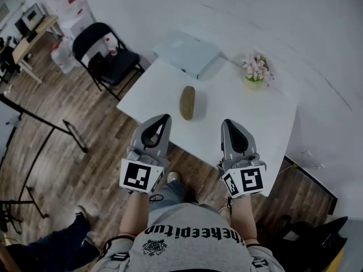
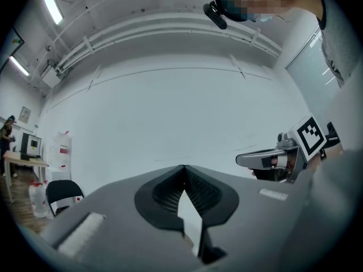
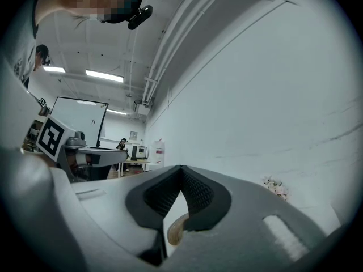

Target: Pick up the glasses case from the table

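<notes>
- The person's two forearms reach forward from the body. Each hand carries a gripper roughly level, side by side above the near edge of the white square tabletop (image 1: 266, 123).
- The left gripper (image 1: 164, 118) has its jaws pressed together at the tips with nothing between them. Its own view shows the tips meeting in a closed point.
- The right gripper (image 1: 226, 122) is likewise closed tip to tip and holds nothing.
- The olive-brown oval glasses case (image 1: 188, 102) lies flat near the middle of the tabletop, its long axis pointing away from the person. It sits ahead of the grippers and between their lines, a little nearer the left one, and neither touches it.
- Only the head view shows the whole layout. A flat white box (image 1: 187, 52) is at the far corner, a small pot of pink flowers (image 1: 256, 69) is by the wall, and a black folding chair (image 1: 108, 55) stands on the wood-plank floor (image 1: 68, 163).
- The right gripper view catches a sliver of the case through the gap below its closed tips, with the flowers at the right.
- The left gripper view shows the chair at lower left and the right gripper off to its right.
</notes>
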A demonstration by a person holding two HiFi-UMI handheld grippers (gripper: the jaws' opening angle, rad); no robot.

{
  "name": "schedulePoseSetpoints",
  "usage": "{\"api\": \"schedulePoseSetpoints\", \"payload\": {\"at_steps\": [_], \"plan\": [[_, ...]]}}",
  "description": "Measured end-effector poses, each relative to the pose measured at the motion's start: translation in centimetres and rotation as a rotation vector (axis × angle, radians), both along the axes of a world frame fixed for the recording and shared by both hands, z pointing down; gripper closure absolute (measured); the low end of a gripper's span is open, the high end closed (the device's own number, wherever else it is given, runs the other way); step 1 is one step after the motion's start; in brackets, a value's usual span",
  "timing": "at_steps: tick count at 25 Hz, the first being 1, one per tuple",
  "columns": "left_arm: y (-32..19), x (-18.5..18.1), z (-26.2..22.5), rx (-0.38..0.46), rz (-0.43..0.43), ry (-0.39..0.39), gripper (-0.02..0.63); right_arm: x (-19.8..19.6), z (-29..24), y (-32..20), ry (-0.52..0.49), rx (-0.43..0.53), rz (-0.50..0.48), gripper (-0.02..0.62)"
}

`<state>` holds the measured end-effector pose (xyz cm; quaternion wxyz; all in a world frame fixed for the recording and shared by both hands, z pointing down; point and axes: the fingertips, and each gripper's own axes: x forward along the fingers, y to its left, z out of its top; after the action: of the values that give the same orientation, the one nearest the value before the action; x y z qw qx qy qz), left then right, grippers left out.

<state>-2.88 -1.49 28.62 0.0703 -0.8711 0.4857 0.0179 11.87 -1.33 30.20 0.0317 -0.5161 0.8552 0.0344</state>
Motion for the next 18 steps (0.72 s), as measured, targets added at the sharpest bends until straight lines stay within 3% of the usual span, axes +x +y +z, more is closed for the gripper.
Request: {"api": "schedulePoseSetpoints", "payload": {"at_steps": [18], "plan": [[-10.1,-2.7,0.4,-0.012,0.102,-0.009,0.586,-3.3,0.1,-9.0,-0.019,-0.01,0.087,0.592]]}}
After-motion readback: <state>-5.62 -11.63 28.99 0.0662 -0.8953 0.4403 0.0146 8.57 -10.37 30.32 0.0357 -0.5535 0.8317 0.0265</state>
